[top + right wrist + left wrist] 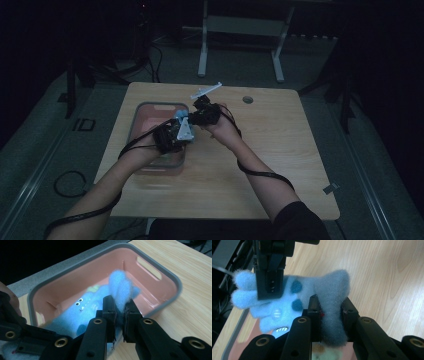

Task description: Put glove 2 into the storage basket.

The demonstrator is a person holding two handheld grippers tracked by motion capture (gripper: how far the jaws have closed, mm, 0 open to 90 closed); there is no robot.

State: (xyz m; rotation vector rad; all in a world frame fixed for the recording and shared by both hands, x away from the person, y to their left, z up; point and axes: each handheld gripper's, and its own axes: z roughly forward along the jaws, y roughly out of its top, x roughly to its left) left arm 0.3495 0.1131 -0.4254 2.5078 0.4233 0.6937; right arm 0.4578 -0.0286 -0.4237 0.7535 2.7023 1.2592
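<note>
Over the pink basin (172, 280) on the counter (280, 150), keep both left tongs (329, 308) and right tongs (119, 308) clamped on the blue fuzzy sock (287, 302), pulling evenly, without tearing.

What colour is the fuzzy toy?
Light blue, with darker blue spots. The fuzzy toy shows best in the left gripper view.

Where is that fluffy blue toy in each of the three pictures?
High view: the blue plush toy sits left of centre, between the two grippers.
Left gripper view: centre-left, pinched by both grippers.
Right gripper view: centre, over the tray.
Shared landmark: the pink tray with its grey rim.
</note>
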